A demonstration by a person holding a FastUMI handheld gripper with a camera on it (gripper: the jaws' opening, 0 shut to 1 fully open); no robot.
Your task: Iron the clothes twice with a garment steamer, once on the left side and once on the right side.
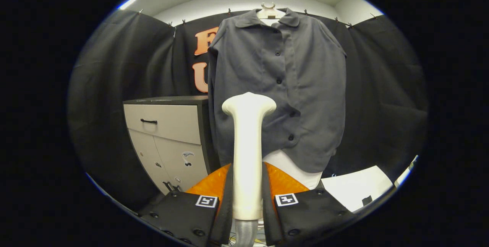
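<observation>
Black cloth lines the booth behind everything, clipped along its top edge under a pale ceiling.

Claw (247,197): closed around the handle of the steamer (247,155), one finger pressing each side of it. The jaws stand only as far apart as the handle is wide. A square marker sits on top of each finger.

Steamer: pale, held upright between the fingers. Its handle rises straight out of the grip and flares into a wider head at the top. A ribbed grey hose (244,233) leaves the base of the handle, below the fingers.

Shirt (282,86): dark grey, buttoned down the front, collar at the top. It hangs on a pale hanger (268,11) against the cloth, directly beyond the steamer. The steamer head overlaps the lower left part of the shirt front in the view; whether head and fabric touch cannot be told. A white form (294,168) shows beneath the hem.

Cabinet (168,140): pale front with a dark top, one drawer with a dark handle above doors. It stands just beside the shirt, to the left of it.

White sheet (355,187): lies low, to the right beyond the fingers, below the shirt.
</observation>
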